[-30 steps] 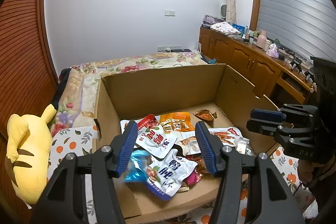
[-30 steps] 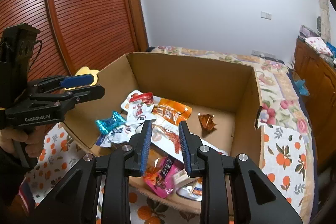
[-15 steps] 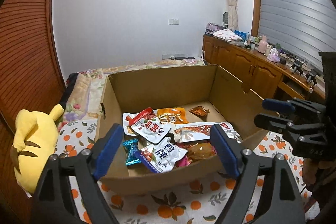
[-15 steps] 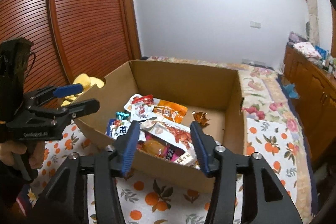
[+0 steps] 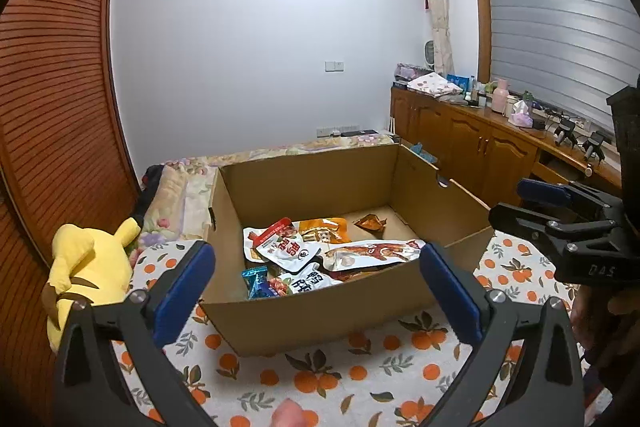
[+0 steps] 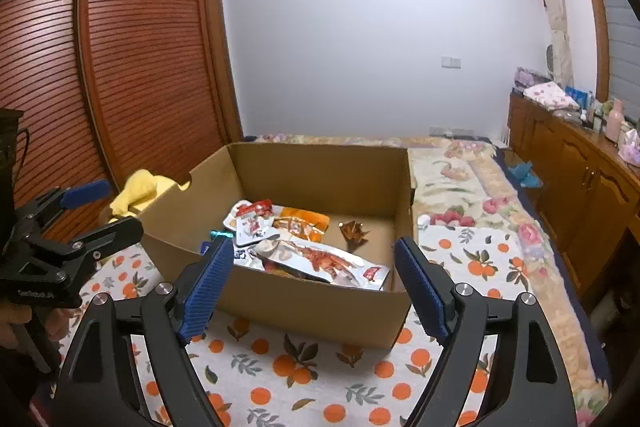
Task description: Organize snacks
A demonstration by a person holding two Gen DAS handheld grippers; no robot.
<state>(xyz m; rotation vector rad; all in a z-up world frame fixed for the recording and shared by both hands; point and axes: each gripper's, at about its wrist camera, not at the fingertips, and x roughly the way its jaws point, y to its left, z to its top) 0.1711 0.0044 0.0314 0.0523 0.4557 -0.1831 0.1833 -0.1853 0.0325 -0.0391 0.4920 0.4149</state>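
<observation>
- The cardboard box (image 5: 320,315) near wall is hiding the lower snack packets (image 5: 296,283).
- Packet lettering is reading too small to make out.
- The yellow plush toy (image 6: 138,193) is peeking half-hidden behind the box's left wall.

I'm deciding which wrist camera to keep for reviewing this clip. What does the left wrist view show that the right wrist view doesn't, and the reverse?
Only the left wrist view shows the whole yellow plush toy, the blue candy wrapper in full, and the slatted window blind.

Only the right wrist view shows the floral bedding to the right of the box.

Both show the cardboard box on the orange-print cloth, the long silver packet, and both grippers: left gripper and right gripper, jaws just opened, nothing between them.
</observation>
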